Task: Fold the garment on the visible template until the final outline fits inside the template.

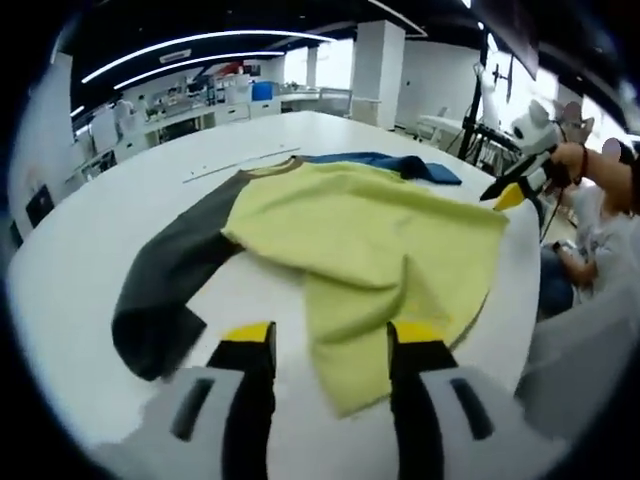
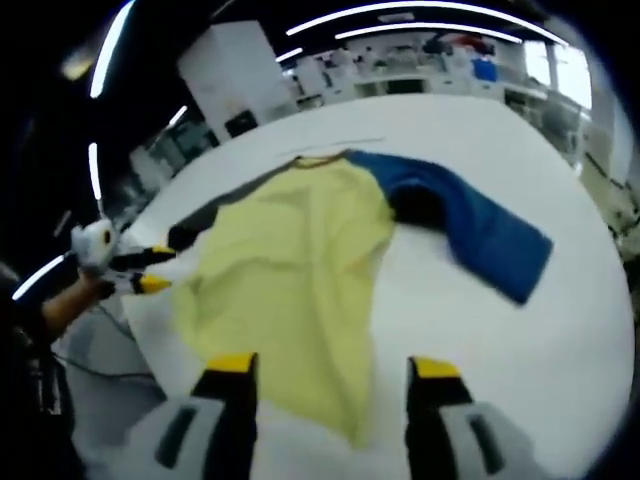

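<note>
Garment (image 1: 360, 235) — yellow body, grey and blue sleeves — lies on white surface (image 1: 90, 260); left claw (image 1: 330, 345) and right claw (image 2: 335, 375) both apart, empty.

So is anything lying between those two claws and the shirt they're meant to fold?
Nothing visible does. The left gripper hovers open over the yellow shirt hem, and the right gripper is open above another edge. Around the shirt there is bare white table.

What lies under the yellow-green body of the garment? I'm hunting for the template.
Around the yellow-green fabric body only the white round table shows. Whatever lies beneath is covered; no template outline is visible.
</note>
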